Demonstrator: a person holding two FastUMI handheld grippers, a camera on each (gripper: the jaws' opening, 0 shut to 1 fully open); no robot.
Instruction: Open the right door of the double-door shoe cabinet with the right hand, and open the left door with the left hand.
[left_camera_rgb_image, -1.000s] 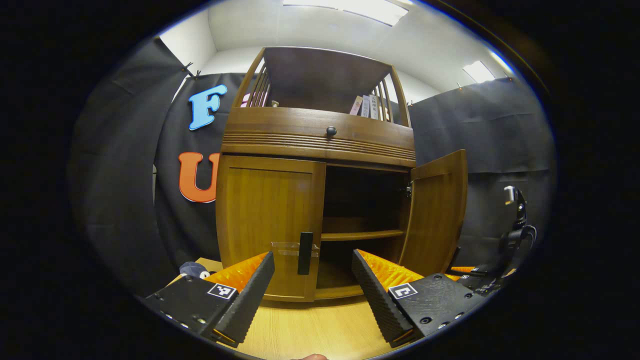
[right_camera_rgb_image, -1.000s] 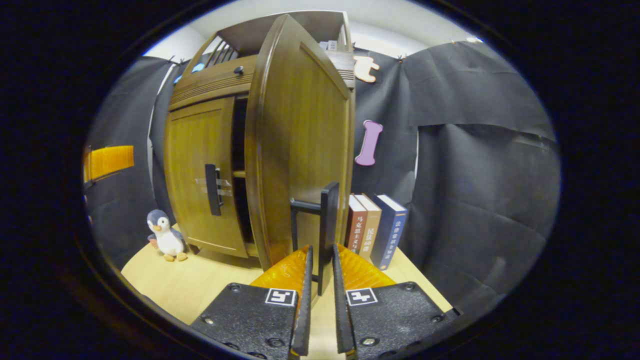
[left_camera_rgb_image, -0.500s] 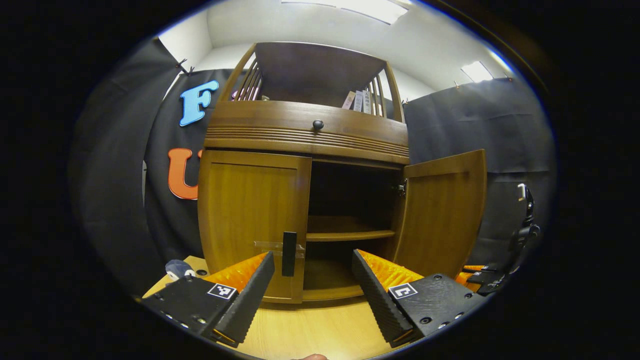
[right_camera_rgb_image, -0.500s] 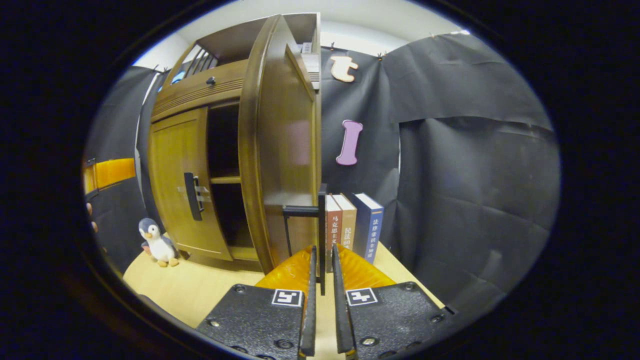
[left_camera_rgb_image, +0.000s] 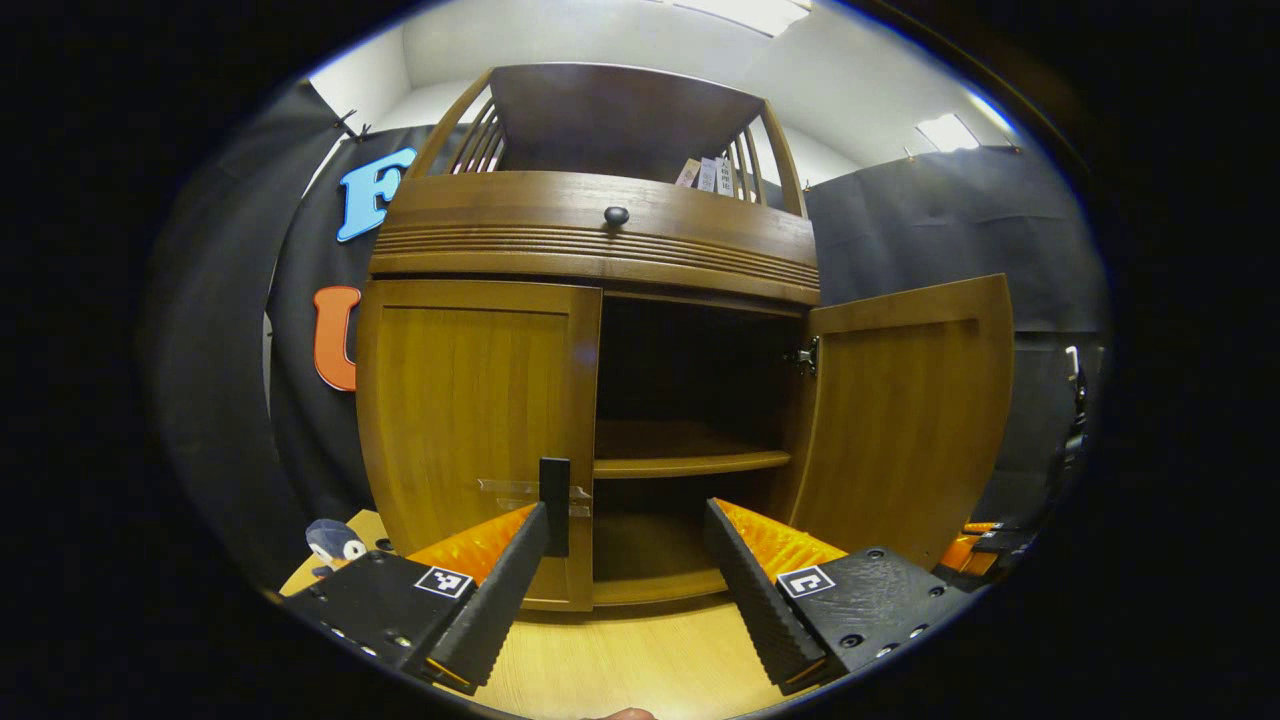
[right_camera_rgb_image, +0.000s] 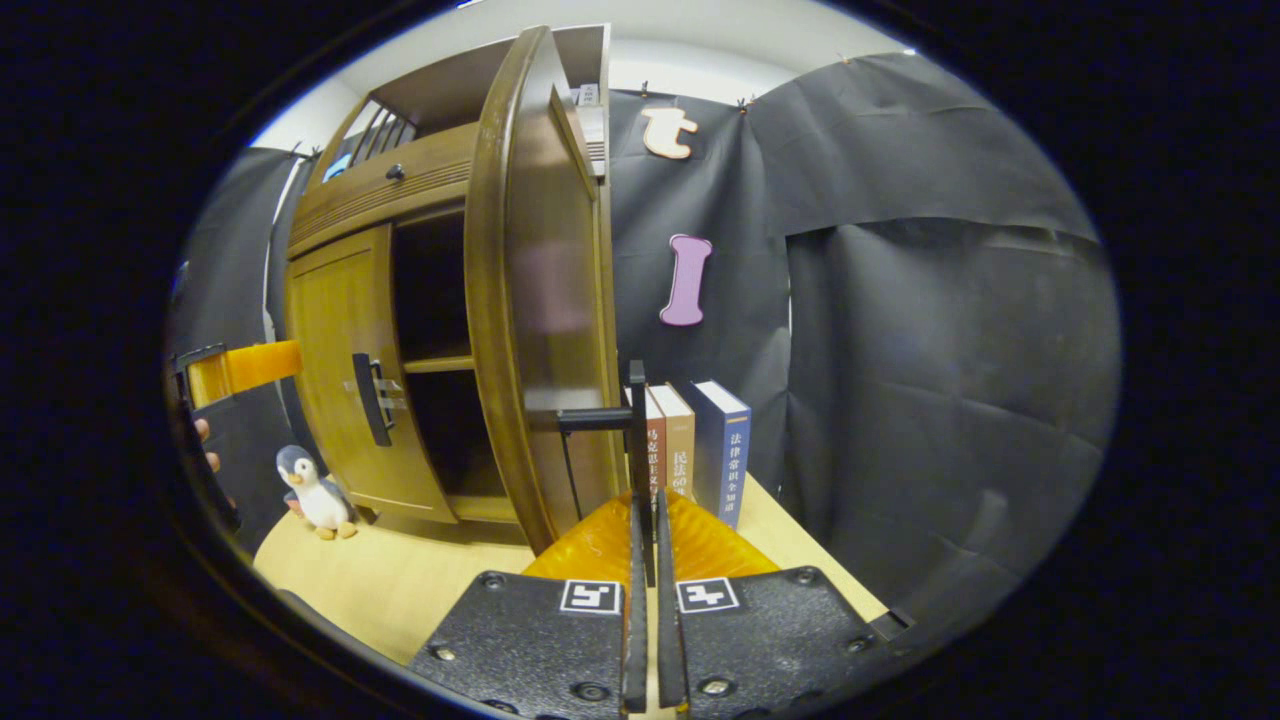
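Brown wooden double-door shoe cabinet sits centre frame in left gripper view, on a light wood tabletop. Right door swung wide at frame right, dark shelf inside exposed; left door shut, centre-left.

Right gripper, bottom centre of right gripper view: fingers nearly together, clamped on the black bar handle of right door. Grip looks meant to hold the door open on its hinge.

Left gripper, bottom of left gripper view: fingers spread wide, nothing held. Black bar handle of left door sits just at its left finger, so prob. lining up to straddle it.

Writing: three upright books, centre of right gripper view, have spine text, too small to read. Fingers carry square black-white markers, no wording. Small penguin plush lower left.
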